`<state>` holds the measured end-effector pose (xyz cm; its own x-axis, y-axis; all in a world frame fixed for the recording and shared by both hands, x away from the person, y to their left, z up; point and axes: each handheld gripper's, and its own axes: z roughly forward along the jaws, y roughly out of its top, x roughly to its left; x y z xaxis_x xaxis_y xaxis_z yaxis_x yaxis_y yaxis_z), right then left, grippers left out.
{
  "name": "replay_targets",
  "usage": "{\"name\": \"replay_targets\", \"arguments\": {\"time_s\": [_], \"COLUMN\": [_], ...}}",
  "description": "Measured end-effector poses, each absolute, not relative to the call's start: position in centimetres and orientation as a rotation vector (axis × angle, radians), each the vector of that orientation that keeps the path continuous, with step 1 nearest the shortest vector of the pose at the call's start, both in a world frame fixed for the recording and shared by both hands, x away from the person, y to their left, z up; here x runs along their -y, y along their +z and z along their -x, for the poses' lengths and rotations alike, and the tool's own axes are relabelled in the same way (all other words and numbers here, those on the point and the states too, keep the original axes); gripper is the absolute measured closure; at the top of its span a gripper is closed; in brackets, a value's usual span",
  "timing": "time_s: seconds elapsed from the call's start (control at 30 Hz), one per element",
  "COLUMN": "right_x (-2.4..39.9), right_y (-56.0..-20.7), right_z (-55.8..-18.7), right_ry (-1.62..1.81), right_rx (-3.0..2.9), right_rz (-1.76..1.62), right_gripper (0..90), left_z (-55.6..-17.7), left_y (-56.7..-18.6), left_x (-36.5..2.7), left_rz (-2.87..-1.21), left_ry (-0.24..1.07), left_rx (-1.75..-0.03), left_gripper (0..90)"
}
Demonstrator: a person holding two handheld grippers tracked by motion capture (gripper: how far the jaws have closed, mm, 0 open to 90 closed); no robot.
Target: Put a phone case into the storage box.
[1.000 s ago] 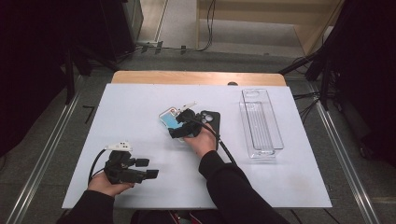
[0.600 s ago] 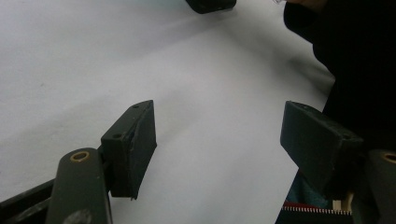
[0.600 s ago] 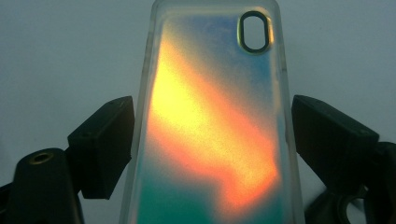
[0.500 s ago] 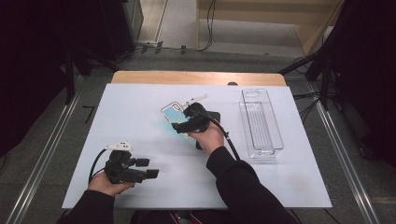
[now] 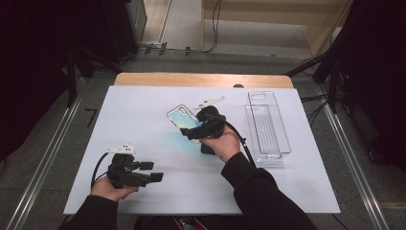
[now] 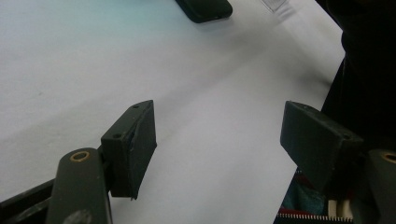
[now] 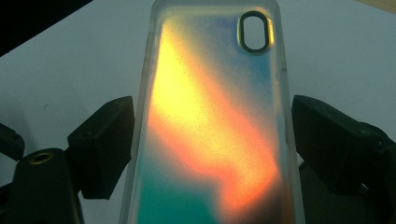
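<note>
A white table [image 5: 143,115] fills the middle of the frame, with a wood edge [image 5: 201,79] at its top. Grey floor [image 5: 48,158] lies around it. Upper corners are dark.

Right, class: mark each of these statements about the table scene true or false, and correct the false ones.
1. The right gripper grips an iridescent phone case by its long sides. True.
2. The left gripper holds a dark phone. False: its jaws are open with nothing between them.
3. A clear plastic bin stands on the right of the white table. True.
4. The phone case lies inside the clear plastic bin. False: it is in the right gripper, left of the bin.
5. The case has a camera cut-out. True.
</note>
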<state>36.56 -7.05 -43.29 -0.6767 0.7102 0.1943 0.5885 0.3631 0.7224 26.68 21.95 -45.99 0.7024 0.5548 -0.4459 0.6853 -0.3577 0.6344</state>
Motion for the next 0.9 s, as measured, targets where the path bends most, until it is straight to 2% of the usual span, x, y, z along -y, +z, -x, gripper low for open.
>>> {"name": "replay_targets", "arguments": {"time_s": [0.6, 0.9], "right_x": [11.5, 12.9], "right_y": [-42.6, -43.2], "right_z": [-33.2, -31.6], "right_ry": [1.260, 1.297], "right_rx": [-2.468, -2.445], "right_rz": [-1.187, -1.204], "right_gripper": [15.1, 15.1], "left_z": [-26.7, -26.6], "left_y": [-45.9, -45.4], "left_x": [-21.6, -21.0], "left_rz": [-2.053, -2.017], "left_ry": [-0.195, -0.243], "left_rx": [-0.959, -0.992], "left_gripper": [27.2, 27.2]}}
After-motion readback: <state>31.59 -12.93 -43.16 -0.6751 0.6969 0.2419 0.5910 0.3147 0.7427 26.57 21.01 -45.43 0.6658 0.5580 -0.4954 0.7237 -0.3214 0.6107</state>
